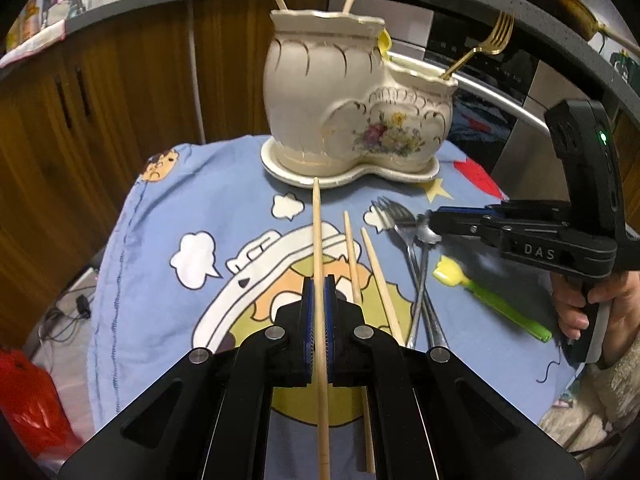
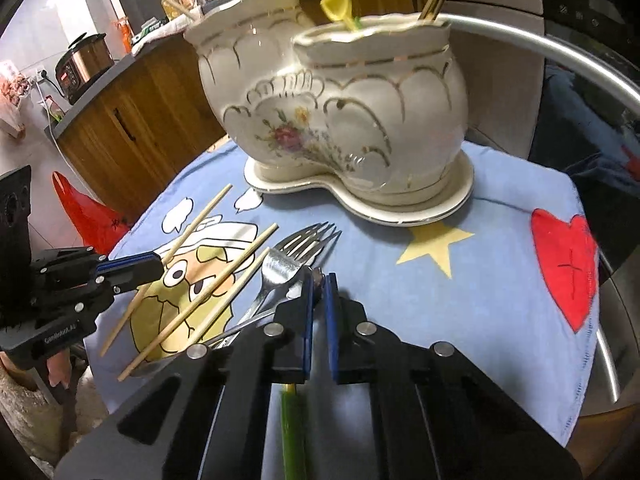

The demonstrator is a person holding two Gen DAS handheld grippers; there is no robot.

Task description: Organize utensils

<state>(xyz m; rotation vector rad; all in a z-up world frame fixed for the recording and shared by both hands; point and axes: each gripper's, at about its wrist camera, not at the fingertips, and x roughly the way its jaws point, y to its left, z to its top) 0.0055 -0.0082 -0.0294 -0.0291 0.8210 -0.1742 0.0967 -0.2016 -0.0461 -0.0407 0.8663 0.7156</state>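
Chopsticks [image 1: 372,276] lie left of forks [image 1: 404,232], before holder [image 1: 352,108].

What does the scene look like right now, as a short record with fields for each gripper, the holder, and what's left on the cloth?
left gripper: jaws shut on one wooden chopstick, pointing toward the holder
right gripper: jaws nearly closed over the silver spoon; grip unclear
ceramic utensil holder: upright on its saucer; tall side holds wooden chopsticks, low side holds a gold fork and a yellow-headed utensil
on the cloth: two loose chopsticks, a silver fork, the spoon, a yellow and green utensil
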